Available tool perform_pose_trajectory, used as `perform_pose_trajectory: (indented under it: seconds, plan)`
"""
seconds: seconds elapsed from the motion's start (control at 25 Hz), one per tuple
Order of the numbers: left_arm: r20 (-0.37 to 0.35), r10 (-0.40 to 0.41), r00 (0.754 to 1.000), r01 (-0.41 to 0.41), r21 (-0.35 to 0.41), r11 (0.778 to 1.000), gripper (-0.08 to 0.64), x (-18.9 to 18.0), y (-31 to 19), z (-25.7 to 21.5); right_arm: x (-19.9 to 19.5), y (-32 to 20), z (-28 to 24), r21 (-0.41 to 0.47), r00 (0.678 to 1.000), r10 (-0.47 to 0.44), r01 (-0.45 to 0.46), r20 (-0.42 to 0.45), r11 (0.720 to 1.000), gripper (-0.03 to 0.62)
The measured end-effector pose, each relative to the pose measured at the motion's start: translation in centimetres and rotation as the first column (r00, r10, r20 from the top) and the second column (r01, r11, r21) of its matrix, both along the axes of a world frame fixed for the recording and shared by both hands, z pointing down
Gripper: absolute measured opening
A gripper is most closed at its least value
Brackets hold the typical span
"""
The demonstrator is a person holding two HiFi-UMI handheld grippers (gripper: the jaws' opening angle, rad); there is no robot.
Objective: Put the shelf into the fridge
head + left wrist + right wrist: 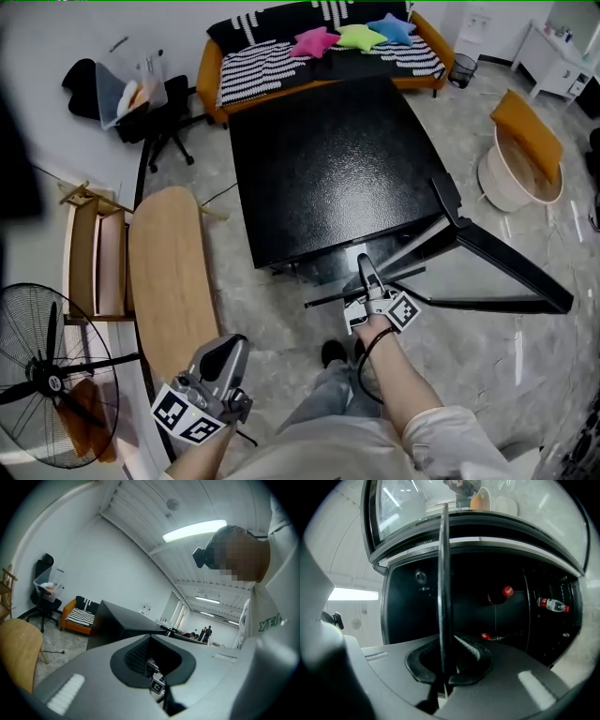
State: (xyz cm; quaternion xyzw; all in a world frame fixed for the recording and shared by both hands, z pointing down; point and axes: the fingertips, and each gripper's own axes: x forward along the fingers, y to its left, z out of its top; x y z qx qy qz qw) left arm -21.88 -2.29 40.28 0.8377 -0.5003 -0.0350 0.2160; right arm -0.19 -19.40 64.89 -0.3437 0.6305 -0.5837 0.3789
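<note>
Nearest you: left gripper [228, 352], low at your left side, just beside the wooden table [169, 272]. It tilts upward, its jaws pressed together with nothing in them.

Right gripper [366, 274] is out ahead on your extended right forearm [408, 384], aimed at the open front of the black fridge [328, 159]. Its jaws are clamped on the near edge of the shelf [443, 573].

Shelf: thin, dark, flat. You see it edge-on in the right gripper view, as a narrow black strip running straight up from the jaws. It's at the fridge opening, between the fridge body and the open door [506, 258]. Can't tell if its far edge is inside yet.

Red-capped bottles [551, 604] lie inside the dark cavity, to the right of the shelf.
</note>
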Motion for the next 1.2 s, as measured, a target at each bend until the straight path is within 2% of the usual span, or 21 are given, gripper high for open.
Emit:
perform_pose_trajectory:
  seconds: [0.52,0.88,1.2]
  plan:
    - [-0.003,-0.003,1.000,0.003,0.001,1.000,-0.003,0.5,-1.5,0.2,-1.1,-3.7,-0.5,0.044,1.000,-0.014,0.014,-0.002,0.999,0.014]
    - [-0.012,0.040,0.999,-0.040,0.023,0.999,-0.004,2.9,-4.6,0.1,-1.9,-5.5,-1.0,0.060,1.000,-0.017,0.017,0.008,0.998,0.015]
    - [-0.016,0.053,0.998,-0.053,0.021,0.998,-0.003,3.7,-5.0,0.2,-2.4,-6.3,-1.2,0.061,1.000,-0.018,0.017,0.014,0.998,0.017]
